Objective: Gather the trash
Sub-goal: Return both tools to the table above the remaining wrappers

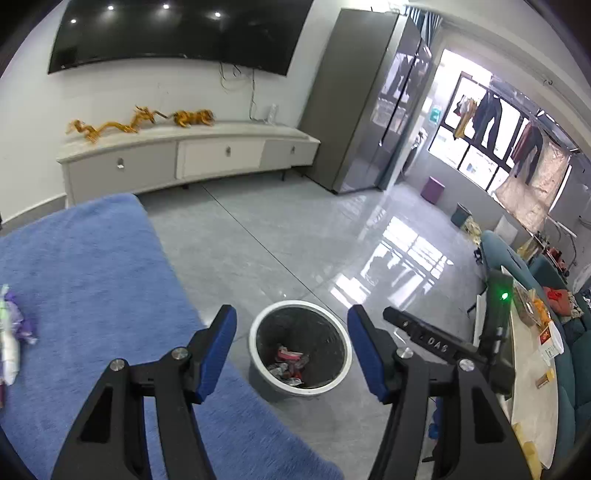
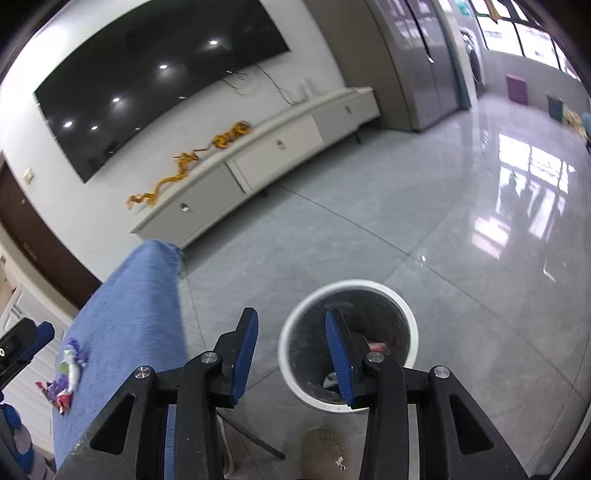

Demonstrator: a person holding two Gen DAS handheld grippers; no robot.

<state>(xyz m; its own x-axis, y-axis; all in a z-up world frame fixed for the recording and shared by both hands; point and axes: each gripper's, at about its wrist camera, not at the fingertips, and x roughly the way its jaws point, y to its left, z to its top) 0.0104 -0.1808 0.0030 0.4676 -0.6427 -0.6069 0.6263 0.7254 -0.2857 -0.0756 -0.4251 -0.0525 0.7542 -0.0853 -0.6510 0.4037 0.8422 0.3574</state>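
Left wrist view: left gripper (image 1: 291,349), jaws apart and empty, above a white-rimmed wastebasket (image 1: 258,354) holding crumpled wrappers (image 1: 290,363); more wrappers (image 1: 13,332) lie on the blue blanket (image 1: 96,266).

Right wrist view: right gripper (image 2: 290,345), jaws parted, nothing between them, over the wastebasket (image 2: 291,354); remaining wrappers (image 2: 68,369) on the blanket (image 2: 129,314), beside the left gripper (image 2: 22,345).

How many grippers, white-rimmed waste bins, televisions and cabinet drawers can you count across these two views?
Grippers: 2, left gripper and right gripper
White-rimmed waste bins: 1
Televisions: 1
Cabinet drawers: 3
Total: 7
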